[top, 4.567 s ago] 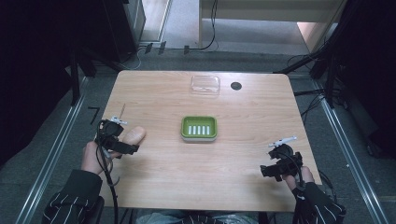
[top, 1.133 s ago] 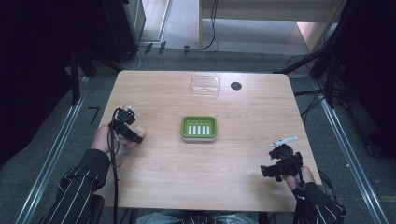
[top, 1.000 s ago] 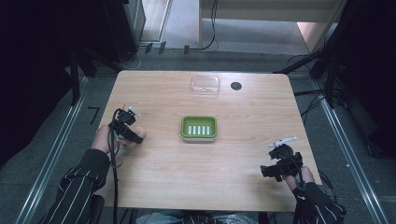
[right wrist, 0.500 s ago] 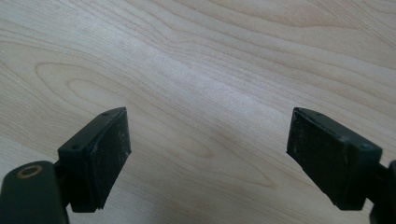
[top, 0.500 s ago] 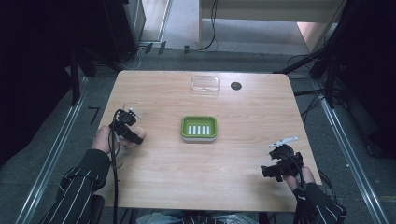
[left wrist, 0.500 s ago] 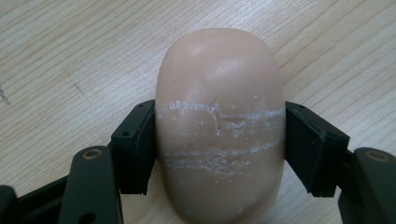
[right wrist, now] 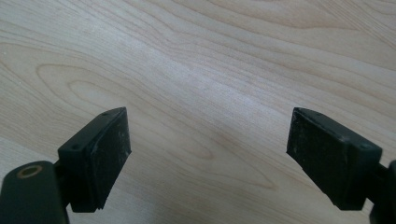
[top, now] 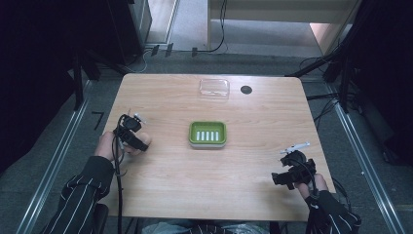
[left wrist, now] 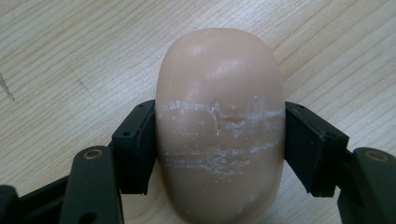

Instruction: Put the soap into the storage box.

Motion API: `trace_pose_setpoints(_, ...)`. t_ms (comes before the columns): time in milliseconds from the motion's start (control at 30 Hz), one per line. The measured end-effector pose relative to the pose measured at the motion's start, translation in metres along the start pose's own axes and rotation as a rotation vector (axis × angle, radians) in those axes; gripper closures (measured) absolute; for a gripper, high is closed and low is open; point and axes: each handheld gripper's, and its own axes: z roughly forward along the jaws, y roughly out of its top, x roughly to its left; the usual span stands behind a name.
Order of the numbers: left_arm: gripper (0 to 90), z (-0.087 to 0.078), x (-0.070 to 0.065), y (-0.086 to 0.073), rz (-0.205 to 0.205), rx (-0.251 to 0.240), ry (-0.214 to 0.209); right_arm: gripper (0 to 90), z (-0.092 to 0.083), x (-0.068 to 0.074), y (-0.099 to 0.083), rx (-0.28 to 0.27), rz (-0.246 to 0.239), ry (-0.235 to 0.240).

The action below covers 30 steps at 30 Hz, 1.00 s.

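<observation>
Your right gripper [top: 287, 171] sits nearest you at the right front of the tabletop [top: 253, 161], its jaws spread wide over bare wood with nothing between them. Farther in on the left, your left gripper [top: 134, 138] has its jaws pinching the beige bar of soap [left wrist: 219, 126] by its two long sides; the bar lies on the tabletop near the left edge, its rounded end pointing away from the gripper and pale scratch lines crossing its top. Beyond it, at the tabletop's middle, stands the green soap dish [top: 208, 134], well apart from the bar. Farthest off, near the back edge, rest a clear lid [top: 214, 87] and a small black disc [top: 246, 89].
</observation>
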Motion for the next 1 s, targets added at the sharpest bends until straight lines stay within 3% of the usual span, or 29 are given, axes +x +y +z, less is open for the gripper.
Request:
trace_pose_setpoints(433, 33.4, -0.007, -0.005, 0.002, 0.027, -0.016, 0.011, 14.2, 0.001, 0.0, 0.0, 0.001, 0.001, 0.002)
trace_pose_setpoints(1000, 33.5, -0.02, -0.009, 0.007, 0.044, -0.08, 0.012, 14.1, 0.001, 0.0, 0.001, 0.005, -0.001, 0.003)
